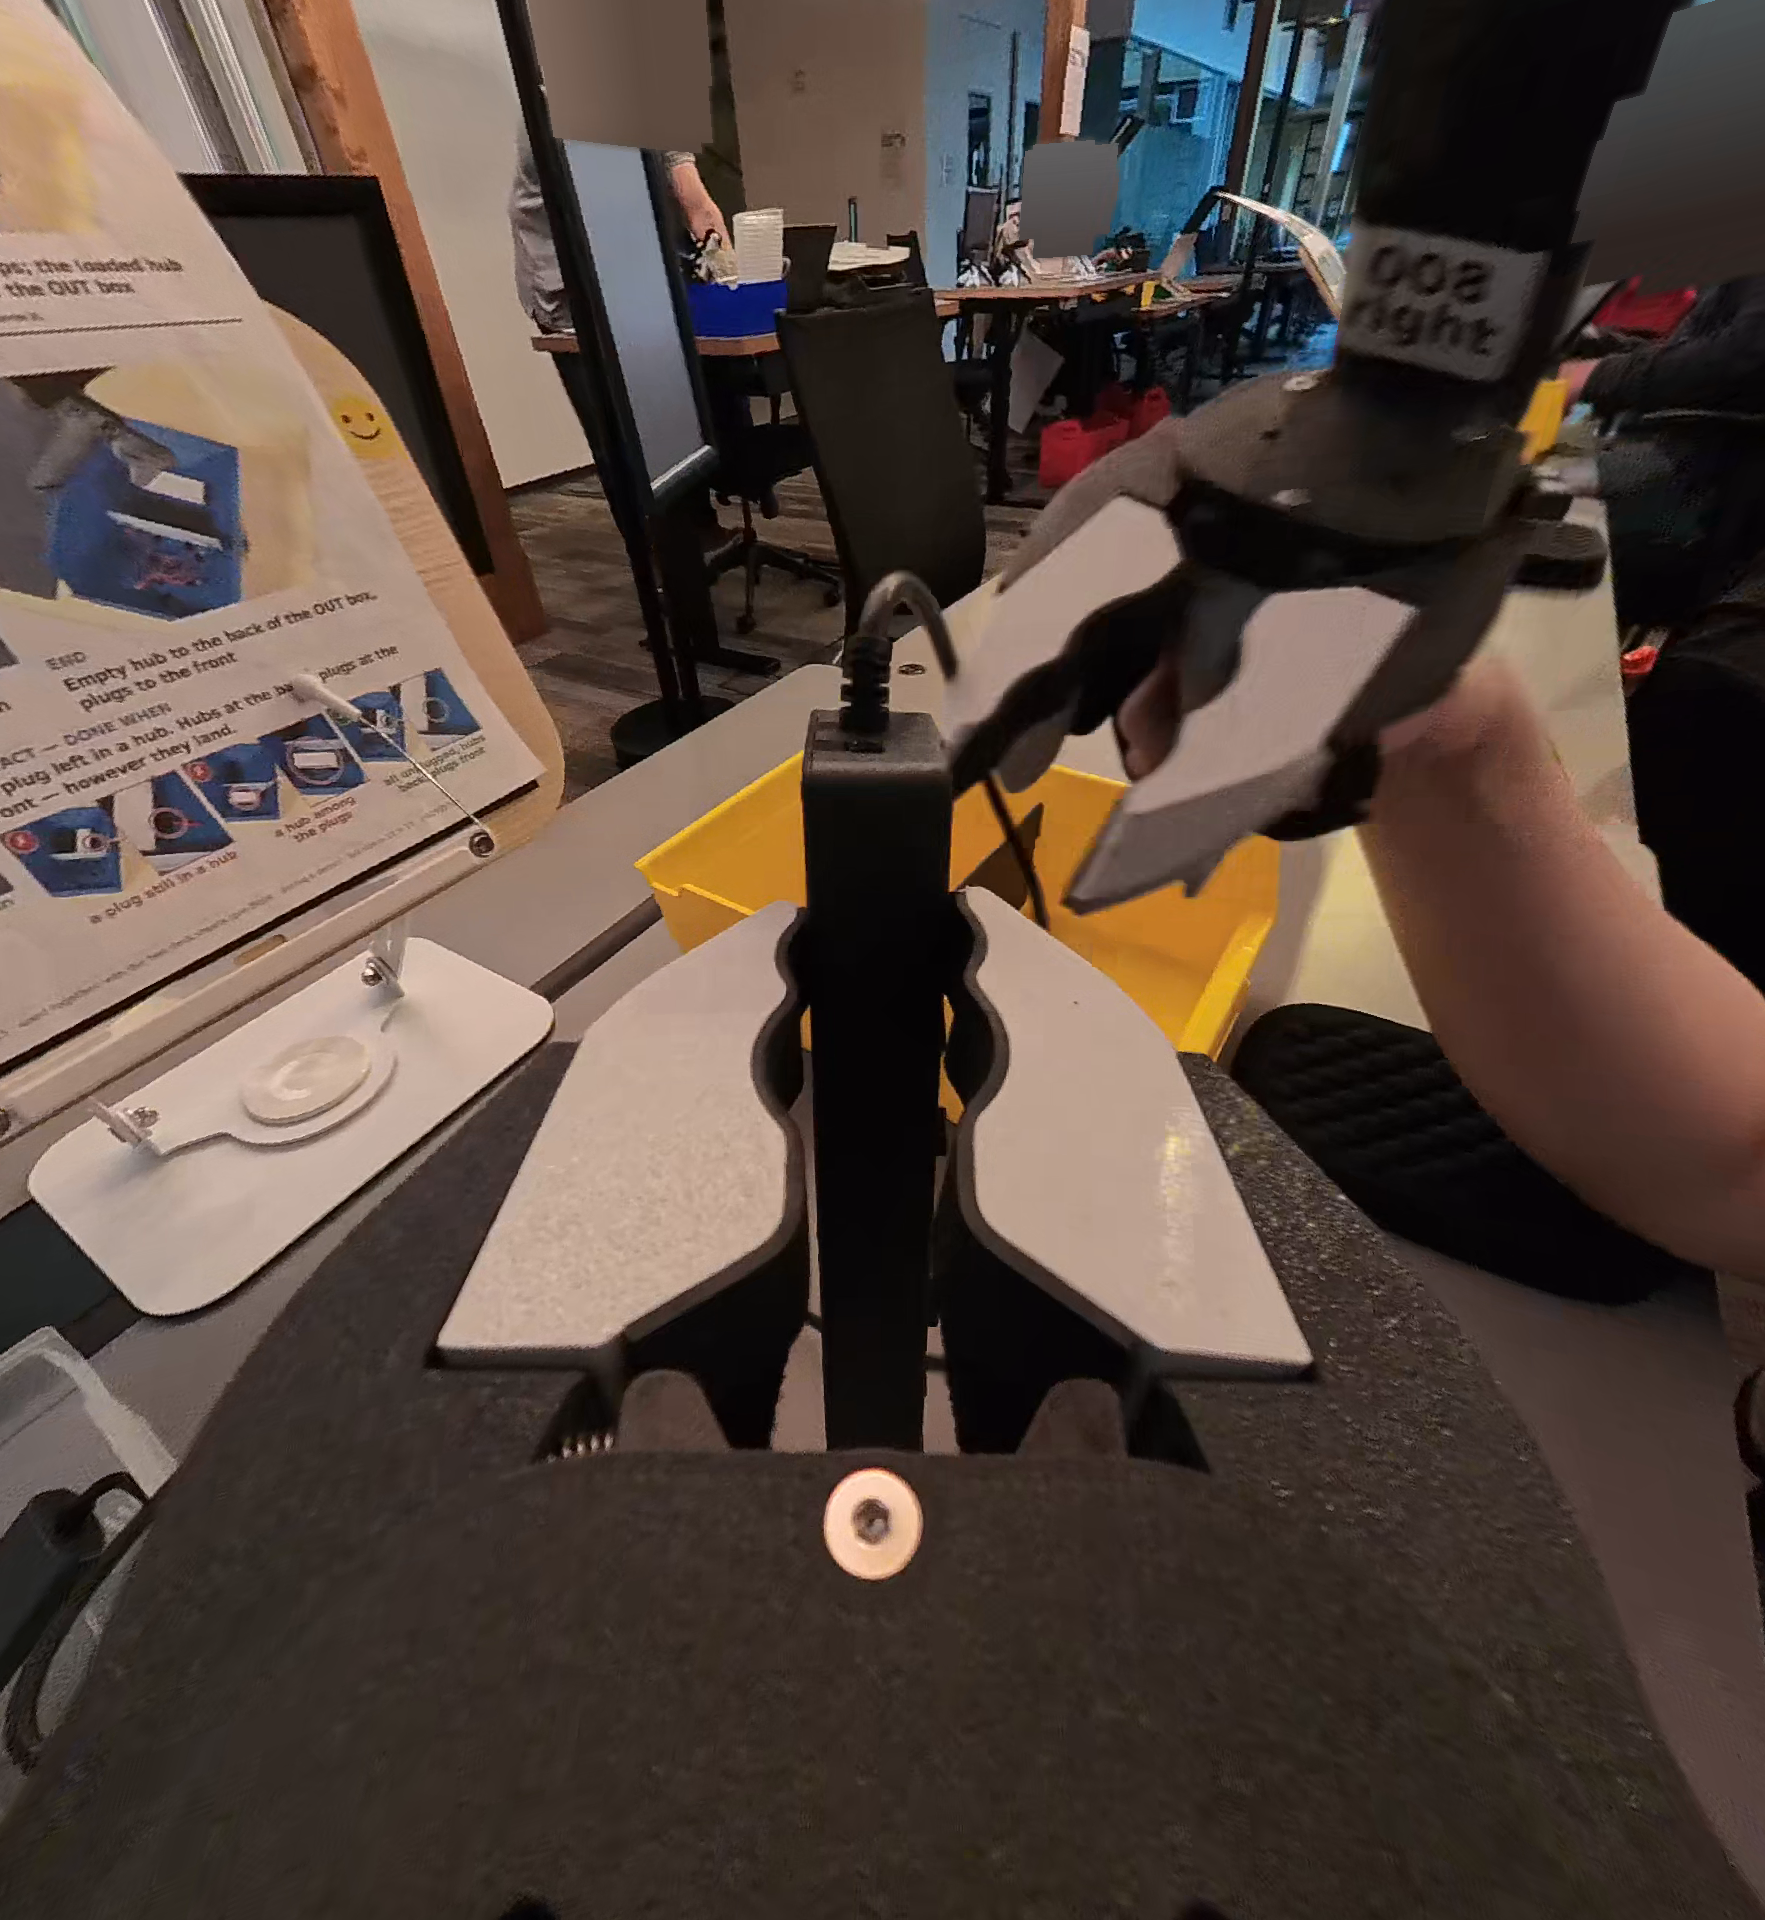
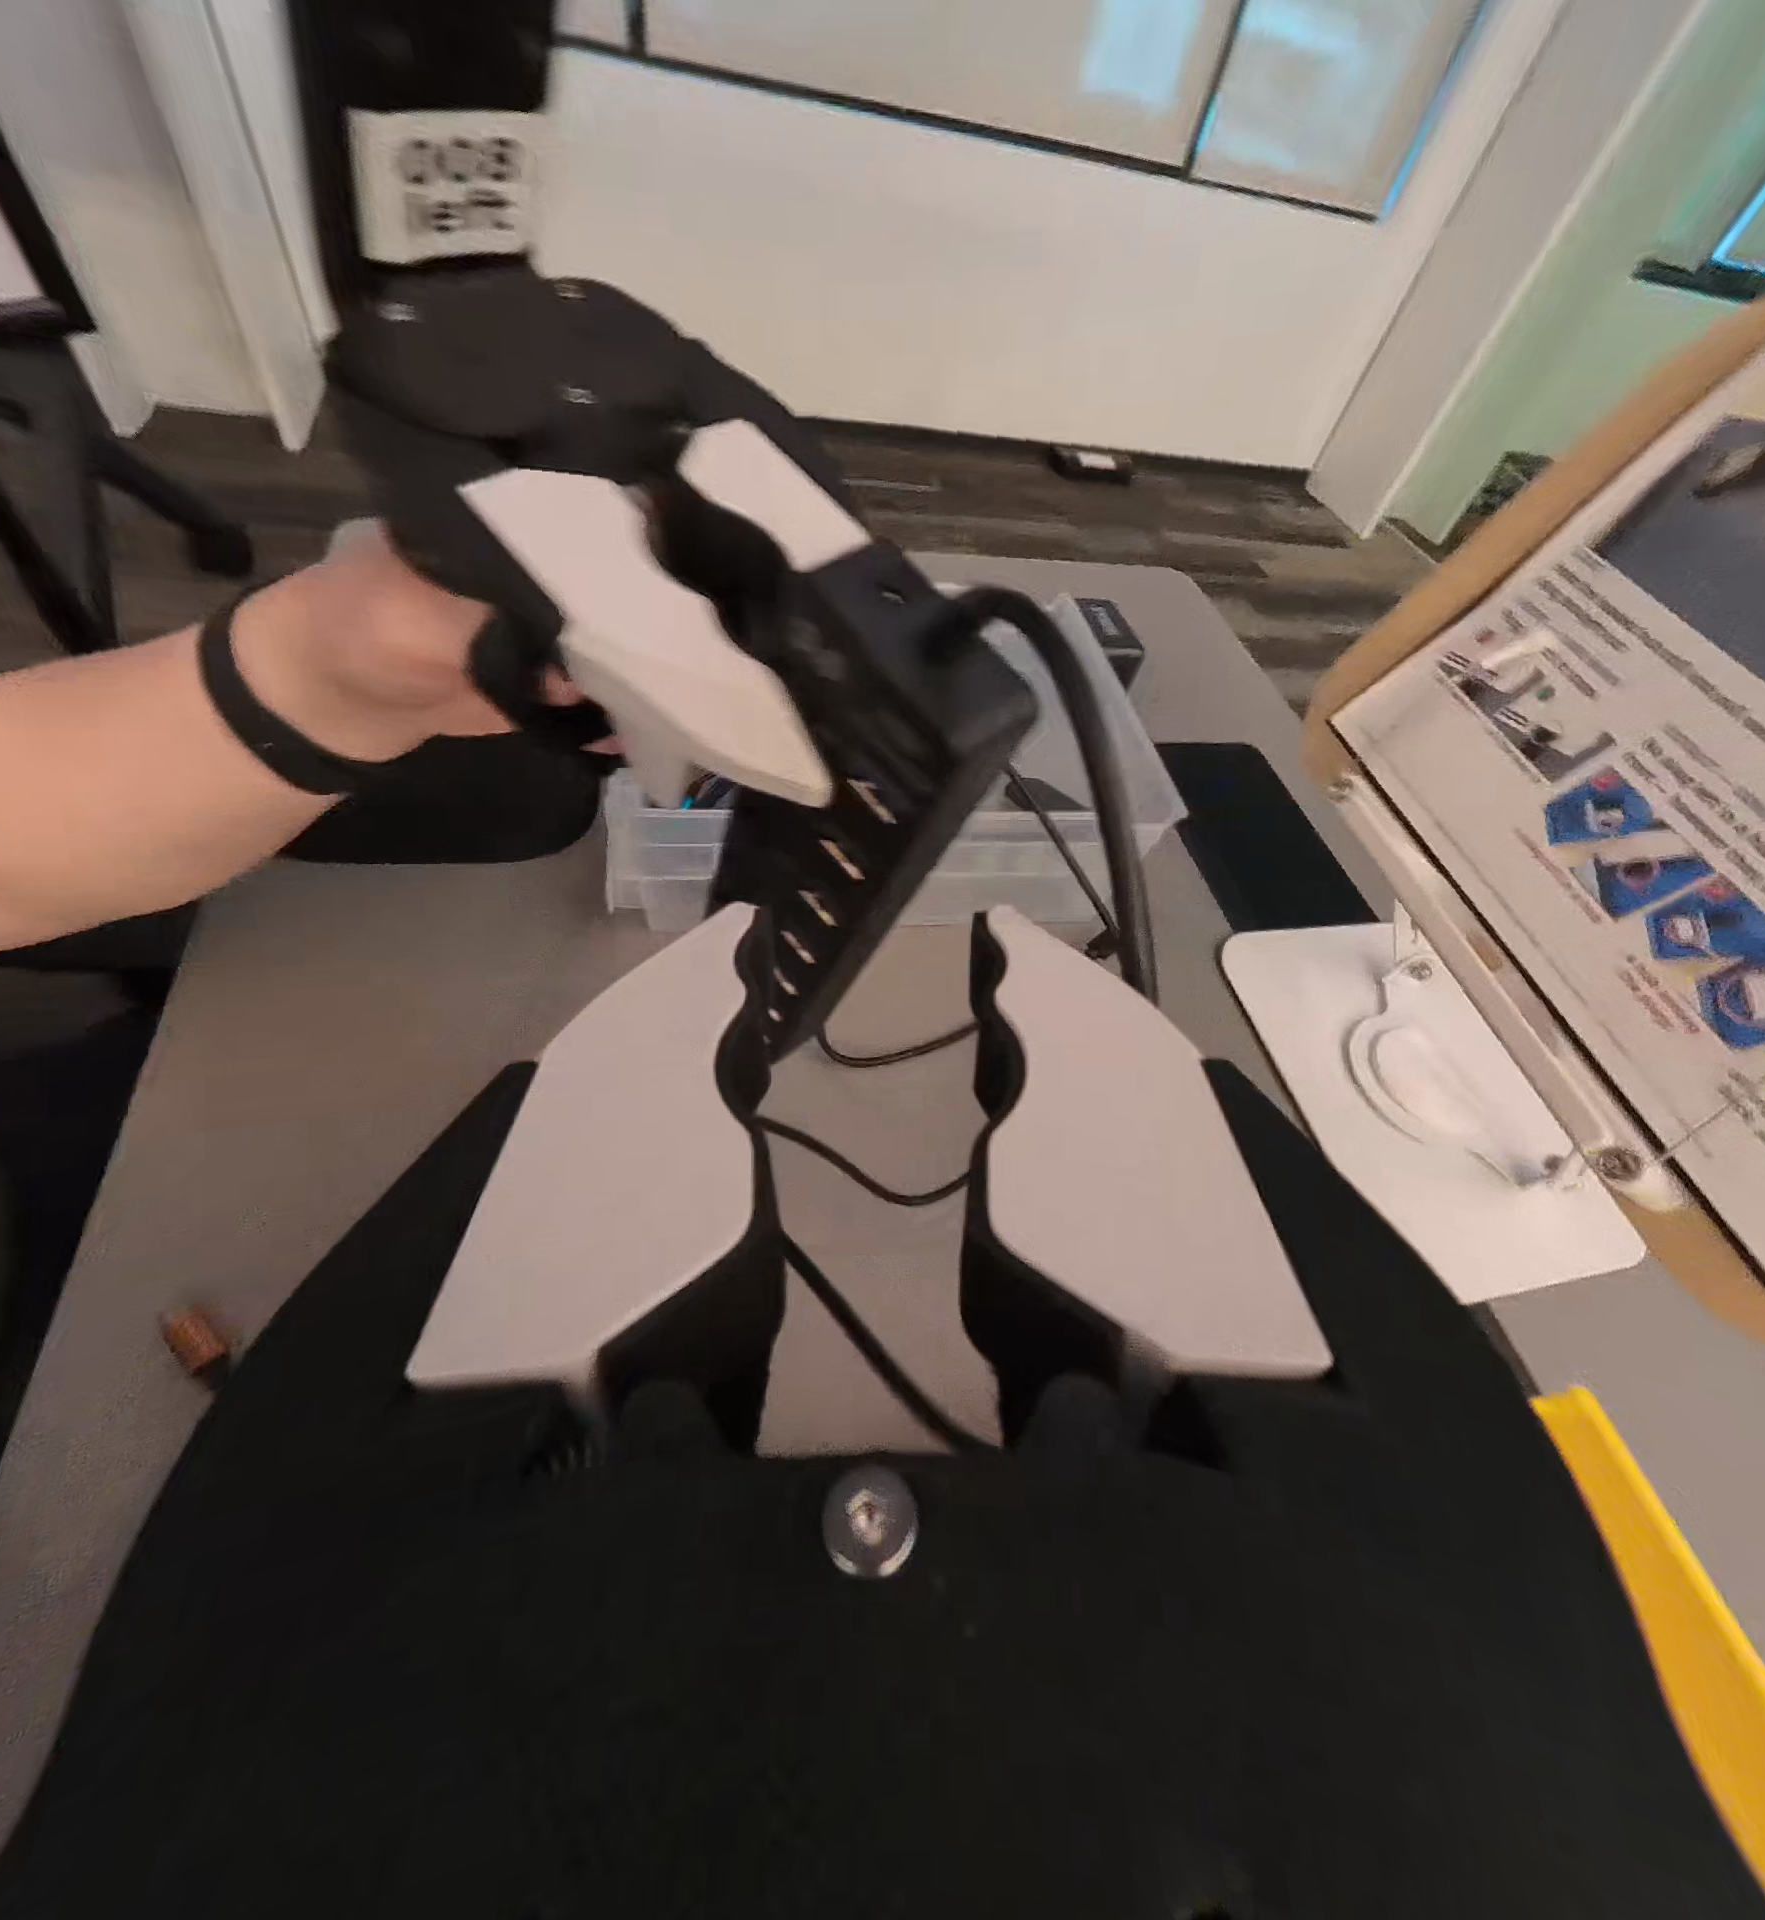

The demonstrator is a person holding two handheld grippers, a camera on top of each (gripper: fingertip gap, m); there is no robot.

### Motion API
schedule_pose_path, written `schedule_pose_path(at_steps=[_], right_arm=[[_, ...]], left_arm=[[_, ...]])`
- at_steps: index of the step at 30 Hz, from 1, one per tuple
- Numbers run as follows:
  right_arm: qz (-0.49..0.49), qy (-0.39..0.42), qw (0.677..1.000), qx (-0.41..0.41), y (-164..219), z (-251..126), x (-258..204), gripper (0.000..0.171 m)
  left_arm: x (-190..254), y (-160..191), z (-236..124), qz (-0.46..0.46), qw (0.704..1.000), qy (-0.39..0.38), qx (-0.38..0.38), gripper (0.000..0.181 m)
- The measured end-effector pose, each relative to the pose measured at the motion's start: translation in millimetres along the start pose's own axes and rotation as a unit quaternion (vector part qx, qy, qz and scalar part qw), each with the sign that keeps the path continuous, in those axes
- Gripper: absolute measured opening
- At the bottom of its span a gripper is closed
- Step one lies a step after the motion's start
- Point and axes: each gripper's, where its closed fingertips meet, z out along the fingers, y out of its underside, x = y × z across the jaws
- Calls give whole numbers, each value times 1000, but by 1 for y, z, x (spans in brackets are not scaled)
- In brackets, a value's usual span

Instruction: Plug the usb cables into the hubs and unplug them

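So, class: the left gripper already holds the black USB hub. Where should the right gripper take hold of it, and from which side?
Probably the free lower end of the USB hub, below the left gripper, pinching its narrow edges. The right gripper is open just beneath it; keep the port row uncovered.

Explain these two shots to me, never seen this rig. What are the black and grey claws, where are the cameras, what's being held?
There is no robot here. A person holds a hand-held gripper in each hand, and each carries a wide-angle camera looking along its two fingers.

The left wrist view shows the left hand-held gripper shut on a black USB hub, whose cable leaves its far end. The right hand-held gripper shows farther off, above a yellow bin.

The right wrist view looks back: the right hand-held gripper is open and empty, facing the hub's row of ports.

On the grey table stand a clear plastic box and an instruction sheet on a white stand.
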Motion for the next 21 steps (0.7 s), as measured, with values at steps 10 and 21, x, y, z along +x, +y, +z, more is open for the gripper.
schedule_pose_path(at_steps=[10, 21], right_arm=[[79, -144, 973, 165, -23, -3, -9, 44], [78, -205, 963, 157, -13, 5, -20, 28]], left_arm=[[29, 1, 4, 9, 998, 57, -6, 23], [40, 13, 10, -31, 991, 126, -22, 23]])
